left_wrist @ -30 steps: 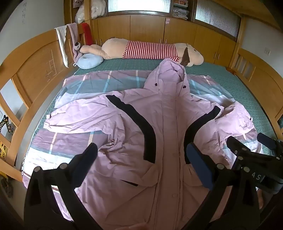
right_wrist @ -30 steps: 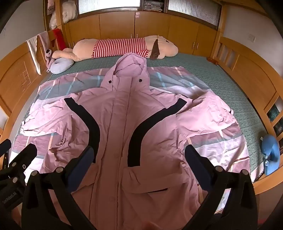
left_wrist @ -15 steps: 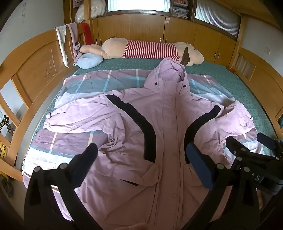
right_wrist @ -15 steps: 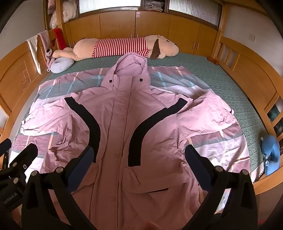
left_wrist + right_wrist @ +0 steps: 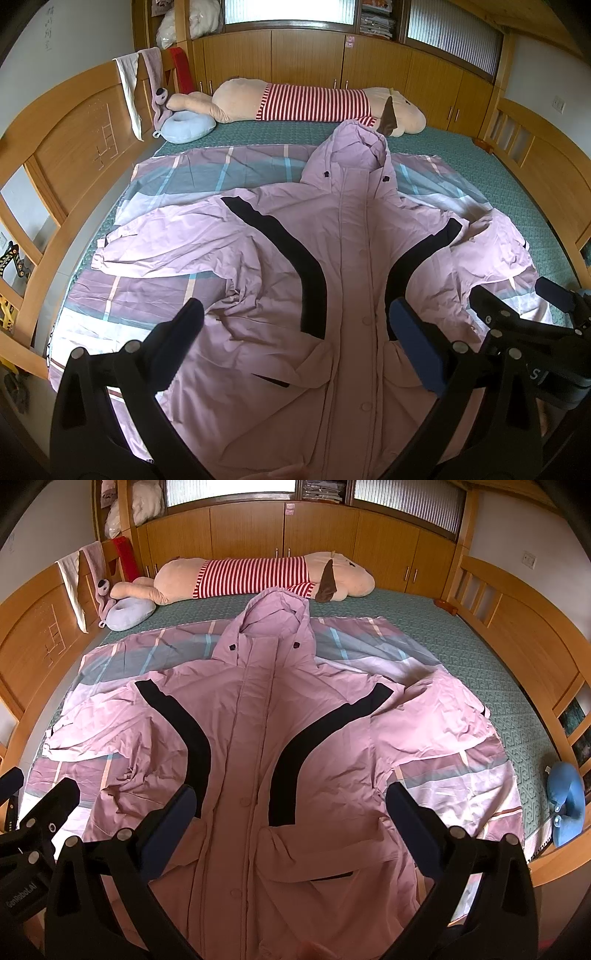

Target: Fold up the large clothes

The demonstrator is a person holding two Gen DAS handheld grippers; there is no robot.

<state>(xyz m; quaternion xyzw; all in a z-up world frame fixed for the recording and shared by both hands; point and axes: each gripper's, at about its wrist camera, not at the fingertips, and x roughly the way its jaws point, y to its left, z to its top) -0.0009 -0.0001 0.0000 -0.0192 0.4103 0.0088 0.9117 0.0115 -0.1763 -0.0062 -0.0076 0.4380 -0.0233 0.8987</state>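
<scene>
Pink jacket (image 5: 255,760) spread flat, below open hand-held gripper (image 5: 288,805)

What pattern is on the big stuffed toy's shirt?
Red and white stripes on the stuffed toy, clearest in the right wrist view.

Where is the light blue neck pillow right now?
In the left wrist view the neck pillow lies at the far left corner of the bed, against the striped plush toy's end and just below the towels on the wooden frame.
</scene>
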